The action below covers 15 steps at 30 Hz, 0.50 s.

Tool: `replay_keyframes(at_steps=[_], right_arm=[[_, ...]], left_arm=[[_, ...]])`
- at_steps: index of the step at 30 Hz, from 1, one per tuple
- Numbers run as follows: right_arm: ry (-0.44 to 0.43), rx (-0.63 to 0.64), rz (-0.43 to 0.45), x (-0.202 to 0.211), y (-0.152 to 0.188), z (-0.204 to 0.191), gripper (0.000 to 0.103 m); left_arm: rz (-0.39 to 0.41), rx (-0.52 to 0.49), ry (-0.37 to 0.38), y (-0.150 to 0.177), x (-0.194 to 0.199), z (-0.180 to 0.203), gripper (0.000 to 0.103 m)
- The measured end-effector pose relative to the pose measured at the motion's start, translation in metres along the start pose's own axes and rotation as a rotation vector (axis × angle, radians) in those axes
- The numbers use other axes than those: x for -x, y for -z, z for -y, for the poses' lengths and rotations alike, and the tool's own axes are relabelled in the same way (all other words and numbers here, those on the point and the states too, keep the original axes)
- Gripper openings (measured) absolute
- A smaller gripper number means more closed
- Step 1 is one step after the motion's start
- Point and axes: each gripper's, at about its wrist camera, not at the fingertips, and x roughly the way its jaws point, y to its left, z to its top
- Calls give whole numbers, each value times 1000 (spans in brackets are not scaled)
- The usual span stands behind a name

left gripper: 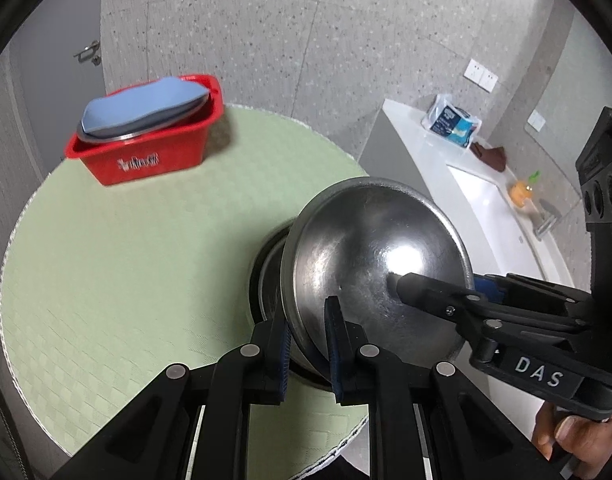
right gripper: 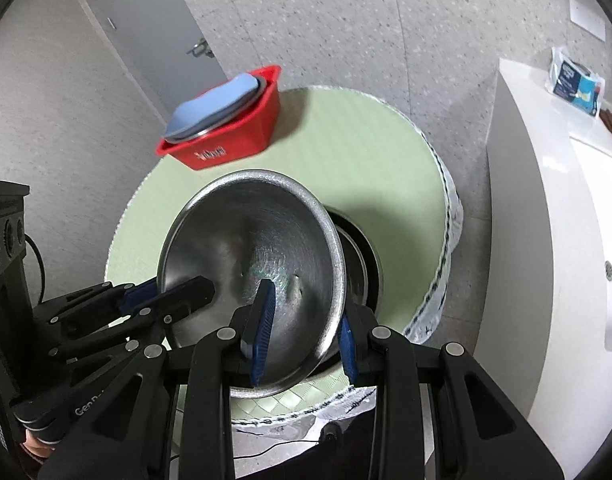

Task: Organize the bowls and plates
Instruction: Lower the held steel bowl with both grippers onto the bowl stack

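Observation:
A steel bowl is held tilted above the round green table. My left gripper is shut on its near-left rim. My right gripper is shut on its right rim; it also shows in the left wrist view. A second steel bowl sits on the table just beneath and behind the held one. A red bin at the table's far side holds a steel dish topped by a blue plate.
A white counter with a sink runs along the right, with a blue-white packet and an orange bottle on it. A grey door is behind the bin. The floor is speckled grey.

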Motion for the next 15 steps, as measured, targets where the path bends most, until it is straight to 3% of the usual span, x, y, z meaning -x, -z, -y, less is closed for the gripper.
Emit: replay_keyframes(at_steps=[7, 15], right_arm=[[22, 9, -25, -13, 8, 1, 30], [66, 51, -17, -18, 7, -5, 33]], left_arm=[[-43, 30, 4, -16, -20, -5, 13], [-36, 44, -7, -25, -31, 3, 15]])
